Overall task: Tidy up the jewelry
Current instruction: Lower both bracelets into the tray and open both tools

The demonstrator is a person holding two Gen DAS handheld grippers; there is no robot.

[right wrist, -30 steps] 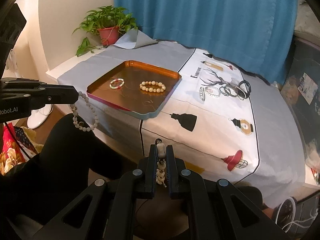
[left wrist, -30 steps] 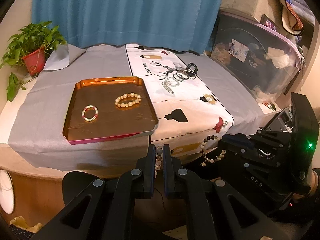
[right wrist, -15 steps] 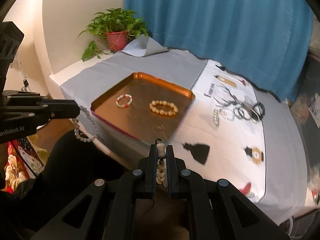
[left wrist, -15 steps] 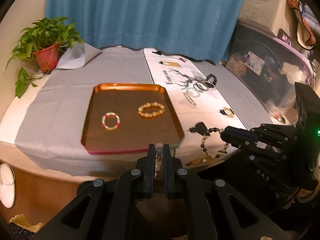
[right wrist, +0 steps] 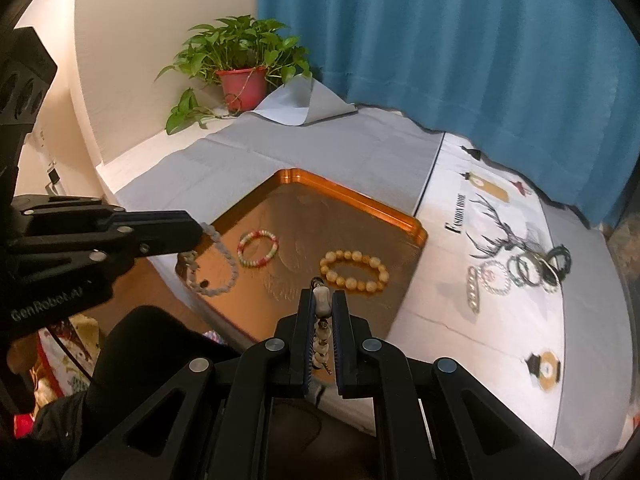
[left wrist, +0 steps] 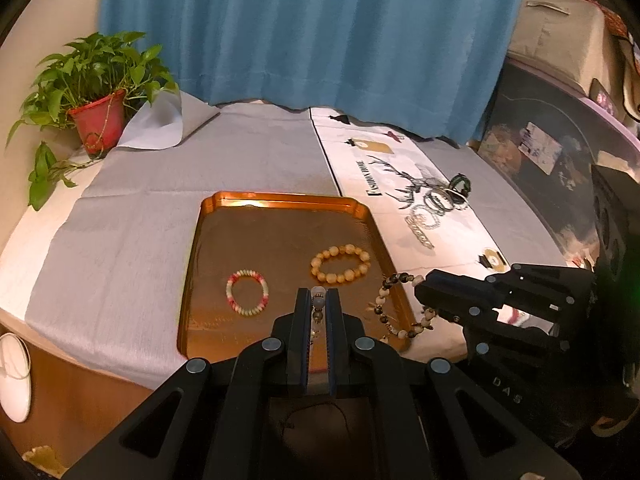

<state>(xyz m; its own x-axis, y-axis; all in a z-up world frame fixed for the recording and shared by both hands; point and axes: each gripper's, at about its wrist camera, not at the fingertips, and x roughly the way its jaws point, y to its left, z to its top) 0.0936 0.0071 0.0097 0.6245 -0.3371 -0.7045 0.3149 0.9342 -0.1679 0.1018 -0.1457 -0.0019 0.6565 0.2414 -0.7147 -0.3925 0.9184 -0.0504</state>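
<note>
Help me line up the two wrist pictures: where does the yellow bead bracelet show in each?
Left wrist view: the yellow bead bracelet lies at centre, in the orange tray's right half, just beyond the left tongs.
Right wrist view: it lies at centre, just beyond the right tongs.
Shared landmark: the pink-and-green bracelet to its left.

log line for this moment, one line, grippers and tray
left gripper: shut on pale bead bracelet | right gripper: shut on speckled bead bracelet | orange tray: two bracelets inside
</note>
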